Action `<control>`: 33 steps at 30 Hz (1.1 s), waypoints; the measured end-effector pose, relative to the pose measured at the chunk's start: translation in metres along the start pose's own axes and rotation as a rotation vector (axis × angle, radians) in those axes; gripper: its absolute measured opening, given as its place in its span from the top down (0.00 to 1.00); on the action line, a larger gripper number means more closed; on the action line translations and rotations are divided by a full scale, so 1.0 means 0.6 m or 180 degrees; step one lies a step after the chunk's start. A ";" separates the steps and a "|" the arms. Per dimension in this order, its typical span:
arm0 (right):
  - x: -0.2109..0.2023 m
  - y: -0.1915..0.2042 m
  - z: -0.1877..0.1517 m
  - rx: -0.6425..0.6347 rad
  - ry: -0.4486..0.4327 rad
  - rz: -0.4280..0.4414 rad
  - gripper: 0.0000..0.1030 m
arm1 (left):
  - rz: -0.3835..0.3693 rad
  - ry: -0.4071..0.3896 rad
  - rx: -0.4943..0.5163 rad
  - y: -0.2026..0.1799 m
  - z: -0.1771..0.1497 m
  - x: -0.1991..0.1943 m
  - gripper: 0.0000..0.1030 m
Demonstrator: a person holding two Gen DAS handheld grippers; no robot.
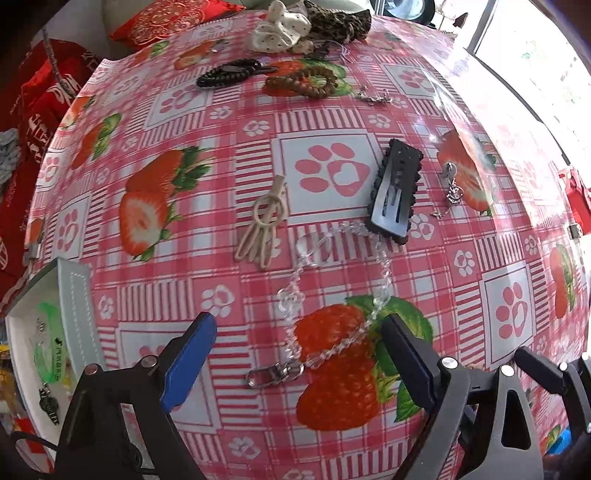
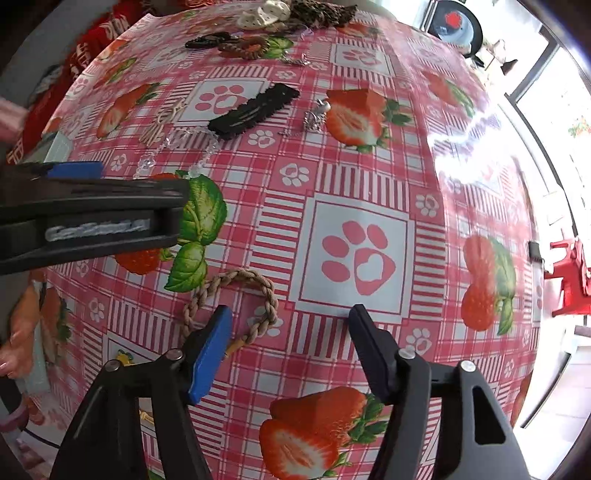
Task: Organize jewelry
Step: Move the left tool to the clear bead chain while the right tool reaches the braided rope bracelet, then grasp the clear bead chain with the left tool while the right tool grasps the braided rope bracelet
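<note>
A clear bead chain (image 1: 384, 266) with a metal clasp (image 1: 271, 373) lies looped on the strawberry tablecloth (image 1: 221, 155). My left gripper (image 1: 299, 321) hangs over its near end, open, with the clasp and the last beads between the blue and black fingers, untouched. In the right wrist view a braided rope bracelet (image 2: 267, 295) lies on the cloth. My right gripper (image 2: 289, 312) stands open above it. The blue finger (image 2: 208, 354) covers the bracelet's left part; the rest lies in the gap. The left gripper's black finger (image 2: 110, 206) shows at the left.
A white box (image 1: 79, 295) at the left edge holds a green bracelet (image 1: 48, 343). On the cloth lie a black hair clip (image 1: 395, 192), a beige hand-shaped clip (image 1: 264, 225), a silver chain (image 1: 452, 188), brown beads (image 1: 306, 81), black beads (image 1: 229, 74) and scrunchies (image 1: 280, 29).
</note>
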State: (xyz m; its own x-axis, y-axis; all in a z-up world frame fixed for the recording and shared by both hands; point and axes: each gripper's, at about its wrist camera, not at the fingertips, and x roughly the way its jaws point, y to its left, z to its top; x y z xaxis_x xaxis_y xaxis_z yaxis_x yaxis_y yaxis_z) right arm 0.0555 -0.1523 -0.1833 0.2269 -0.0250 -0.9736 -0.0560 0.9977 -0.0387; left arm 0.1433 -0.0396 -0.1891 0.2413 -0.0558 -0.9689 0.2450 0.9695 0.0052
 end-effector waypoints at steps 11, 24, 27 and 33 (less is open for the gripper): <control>-0.008 0.033 -0.002 -0.0153 -0.0042 0.0093 0.63 | -0.0115 -0.0073 0.0154 -0.027 0.010 -0.009 0.39; -0.020 0.015 0.002 0.0006 -0.0057 0.0271 0.93 | -0.0302 -0.0136 -0.0033 0.005 0.002 -0.035 0.90; -0.024 -0.005 0.004 0.0116 -0.0068 0.0400 0.93 | -0.0355 -0.0164 -0.0093 0.012 -0.004 -0.050 0.90; -0.044 -0.030 0.007 0.0257 -0.0097 0.0539 0.93 | -0.0407 -0.0220 -0.0114 0.019 -0.017 -0.077 0.90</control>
State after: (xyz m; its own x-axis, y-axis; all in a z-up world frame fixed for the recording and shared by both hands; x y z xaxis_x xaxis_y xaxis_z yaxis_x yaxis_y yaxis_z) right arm 0.0543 -0.1692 -0.1558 0.2501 0.1442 -0.9574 -0.0180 0.9894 0.1443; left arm 0.1254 -0.0238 -0.1469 0.2746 -0.1945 -0.9417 0.2444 0.9613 -0.1273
